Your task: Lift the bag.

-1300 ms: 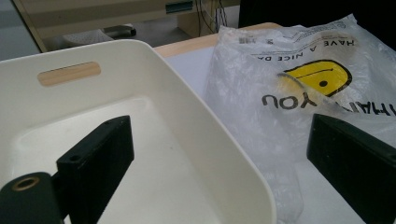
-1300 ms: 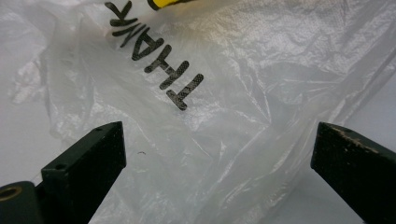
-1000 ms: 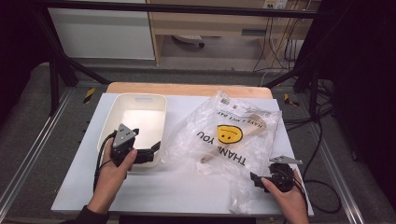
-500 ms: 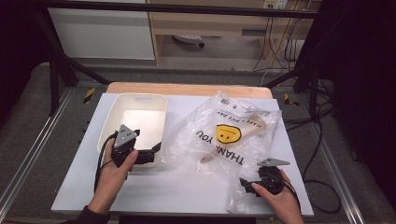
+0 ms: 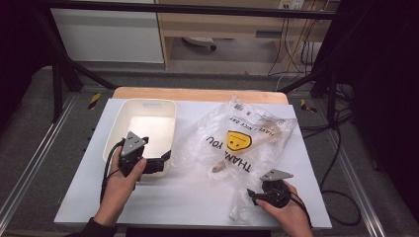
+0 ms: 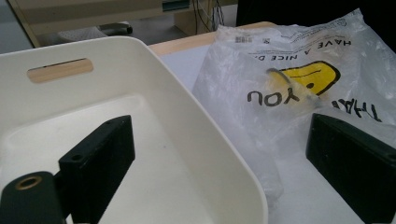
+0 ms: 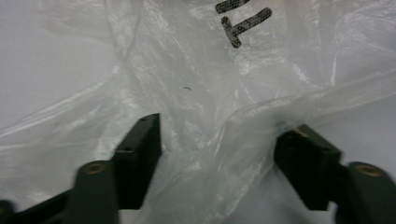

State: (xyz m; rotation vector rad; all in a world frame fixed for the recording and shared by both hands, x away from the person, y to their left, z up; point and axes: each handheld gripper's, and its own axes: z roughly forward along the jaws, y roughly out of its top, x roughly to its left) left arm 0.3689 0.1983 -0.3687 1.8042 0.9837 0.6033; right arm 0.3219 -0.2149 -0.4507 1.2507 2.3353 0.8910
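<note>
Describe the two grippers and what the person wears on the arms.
Both are black handheld units. The left gripper and the right gripper each carry a grey three-cornered plate on top and trail a black cable. Their jaws are flat black blocks; brass-coloured ringed holes show on the arms behind them. A dark sleeve covers the left forearm's lower end; the hands are bare.

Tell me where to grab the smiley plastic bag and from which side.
Grip the crumpled near corner of the plastic bag, coming from the table's near edge. There the film bunches into a raised fold, while elsewhere it lies flat. The right gripper already straddles that fold, its jaws having just been closing; the pads are not yet pressing it.
</note>
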